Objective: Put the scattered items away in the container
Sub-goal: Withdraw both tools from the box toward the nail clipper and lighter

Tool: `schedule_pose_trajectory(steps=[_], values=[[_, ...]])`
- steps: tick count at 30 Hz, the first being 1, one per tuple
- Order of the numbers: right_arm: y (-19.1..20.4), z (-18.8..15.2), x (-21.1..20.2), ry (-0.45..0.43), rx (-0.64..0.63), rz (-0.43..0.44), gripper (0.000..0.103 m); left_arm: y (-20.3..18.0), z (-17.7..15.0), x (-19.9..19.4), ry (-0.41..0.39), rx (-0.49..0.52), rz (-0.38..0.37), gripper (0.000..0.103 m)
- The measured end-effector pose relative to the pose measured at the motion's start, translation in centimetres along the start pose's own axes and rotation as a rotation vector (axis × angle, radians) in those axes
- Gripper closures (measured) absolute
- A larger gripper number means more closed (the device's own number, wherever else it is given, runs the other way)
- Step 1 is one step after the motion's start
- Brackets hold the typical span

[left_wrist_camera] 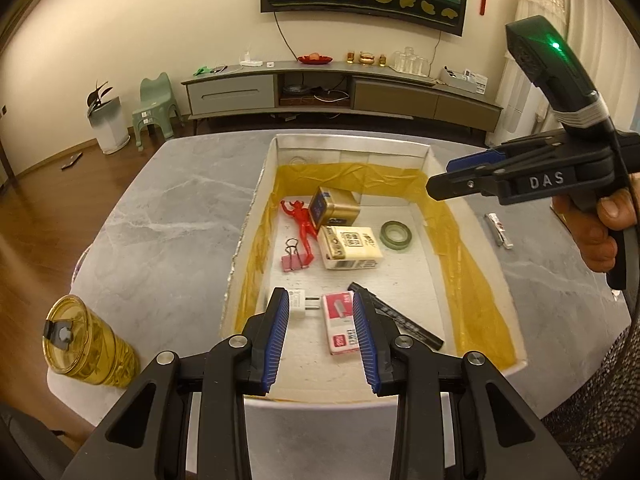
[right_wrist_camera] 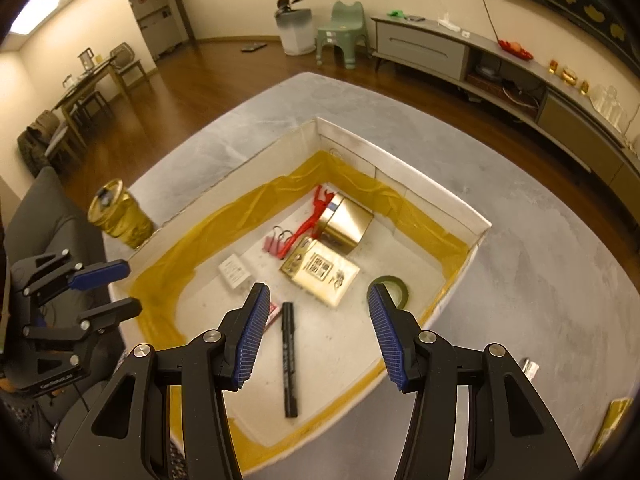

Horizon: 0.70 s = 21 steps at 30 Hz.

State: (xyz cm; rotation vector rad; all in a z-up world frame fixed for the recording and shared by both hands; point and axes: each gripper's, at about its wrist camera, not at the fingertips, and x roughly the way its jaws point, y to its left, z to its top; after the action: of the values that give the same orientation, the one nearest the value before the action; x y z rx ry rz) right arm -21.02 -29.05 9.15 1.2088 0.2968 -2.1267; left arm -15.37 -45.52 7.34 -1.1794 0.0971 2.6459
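Left of the left gripper (left_wrist_camera: 322,336), a yellow tumbler (left_wrist_camera: 90,346) stands on the grey table (left_wrist_camera: 160,216), outside the white box (left_wrist_camera: 256,196). The left gripper hangs over the near end of the box, jaws parted and empty. Between its fingers lie a white plug adapter (left_wrist_camera: 300,303) and a red-and-white staple box (left_wrist_camera: 340,326); a black marker (left_wrist_camera: 400,320) lies just right of the right finger. Beyond the fingertips sit a pink binder clip (left_wrist_camera: 294,258), a red figure (left_wrist_camera: 302,226), a gold tin (left_wrist_camera: 336,206), a cream carton (left_wrist_camera: 352,248) and a green tape roll (left_wrist_camera: 396,234). The right gripper (right_wrist_camera: 316,332) hovers over the box, jaws spread wide, holding nothing. To its right, a small silver item (left_wrist_camera: 498,230) lies on the table outside the box.
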Motion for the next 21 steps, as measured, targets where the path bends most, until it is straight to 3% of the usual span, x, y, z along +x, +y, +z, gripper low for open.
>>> schedule_pose_trajectory(steps=[21], values=[[0.3,-8.3,-10.5,-0.191,0.028,0.144,0.048,-8.2,-0.4,-5.1,-0.019,0.111,0.066,0.068]])
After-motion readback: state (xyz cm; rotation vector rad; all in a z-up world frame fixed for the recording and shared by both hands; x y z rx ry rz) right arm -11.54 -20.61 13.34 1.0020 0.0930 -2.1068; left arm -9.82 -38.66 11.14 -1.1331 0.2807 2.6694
